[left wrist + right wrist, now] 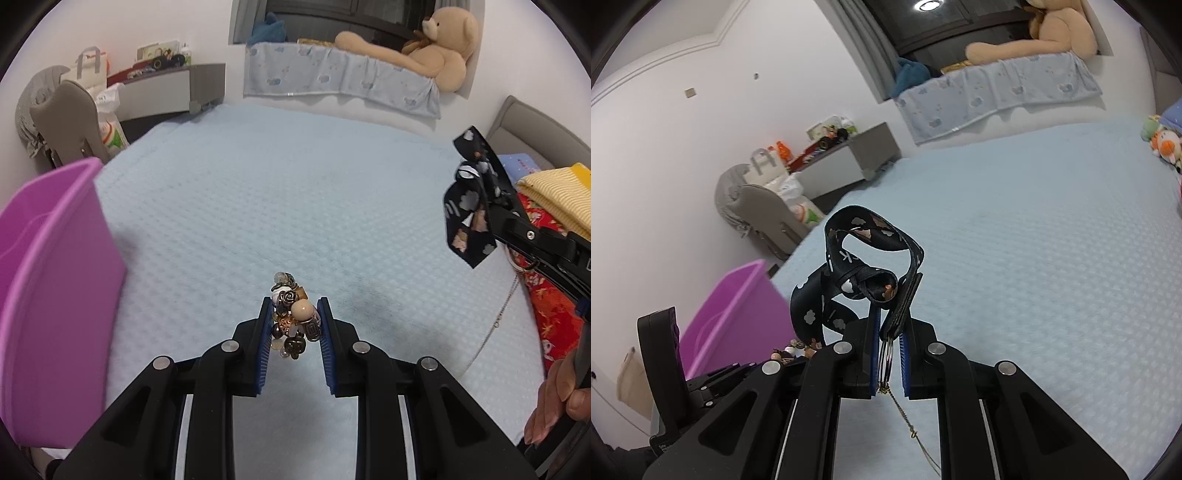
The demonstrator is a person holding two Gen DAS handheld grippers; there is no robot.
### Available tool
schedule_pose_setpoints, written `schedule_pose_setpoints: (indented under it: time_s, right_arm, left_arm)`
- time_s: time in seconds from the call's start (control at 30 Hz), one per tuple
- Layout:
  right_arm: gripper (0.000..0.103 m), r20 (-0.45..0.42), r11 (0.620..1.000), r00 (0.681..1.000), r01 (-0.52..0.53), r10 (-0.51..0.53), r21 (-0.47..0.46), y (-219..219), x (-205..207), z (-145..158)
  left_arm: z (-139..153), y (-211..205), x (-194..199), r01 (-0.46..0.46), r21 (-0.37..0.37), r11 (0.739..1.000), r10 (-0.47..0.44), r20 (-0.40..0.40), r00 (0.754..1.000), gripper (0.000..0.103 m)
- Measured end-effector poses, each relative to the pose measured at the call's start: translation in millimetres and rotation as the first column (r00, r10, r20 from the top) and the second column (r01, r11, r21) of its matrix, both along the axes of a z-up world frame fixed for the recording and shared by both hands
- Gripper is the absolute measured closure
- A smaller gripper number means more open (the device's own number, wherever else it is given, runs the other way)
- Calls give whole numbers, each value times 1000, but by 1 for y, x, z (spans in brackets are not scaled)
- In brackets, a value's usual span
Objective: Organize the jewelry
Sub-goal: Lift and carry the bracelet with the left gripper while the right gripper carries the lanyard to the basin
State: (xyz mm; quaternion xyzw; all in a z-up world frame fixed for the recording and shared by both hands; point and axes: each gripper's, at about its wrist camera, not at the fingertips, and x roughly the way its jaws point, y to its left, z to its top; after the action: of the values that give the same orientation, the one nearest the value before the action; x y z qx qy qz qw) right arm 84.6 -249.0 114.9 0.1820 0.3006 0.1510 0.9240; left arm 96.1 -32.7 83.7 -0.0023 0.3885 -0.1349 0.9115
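My left gripper (293, 308) is shut on a beaded bracelet (291, 317) of brown, cream and metal beads, held above the light blue bed cover (277, 192). My right gripper (890, 325) is shut on a black lanyard (857, 266) with cloud prints; its key rings (886, 356) and a thin chain (908, 417) hang between the fingers. The right gripper and lanyard (469, 206) also show at the right of the left wrist view. A purple bin (48, 280) stands at the left edge of the bed, also seen in the right wrist view (735, 317).
A teddy bear (436, 48) lies on the window ledge behind the bed. Folded yellow and red fabrics (554, 206) lie at the bed's right side. A grey chair (66, 118) and a shelf with clutter (162, 70) stand at the left.
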Motion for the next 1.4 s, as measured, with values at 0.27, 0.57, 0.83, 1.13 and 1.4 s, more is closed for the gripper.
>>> schedule_pose_setpoints:
  time_s: [0.27,0.57,0.83,1.13,1.4]
  right_arm:
    - [94,34,995,995,-99,98,3,66,1,43]
    - [94,137,961,954,-274,269,23,163,31,112]
    - [94,201,904,890,-425,409,45,250,62,154]
    - [94,97,859,857,-511,506,30,329,97,131]
    - [94,-139,826,827,-558,545,-76,382,125,61]
  left_arm:
    - [52,54,-23,-34,-9,999,34,73,997,80]
    - [105,145,-18,-173,-13,985,173,131,976,80]
    - [119,219,-12,-303,23,953,296,156,942,80]
    - [90,285,-8,-434,19,901,431,77,899,80]
    - [46,317,4,-504,52,862,507,-67,859,80]
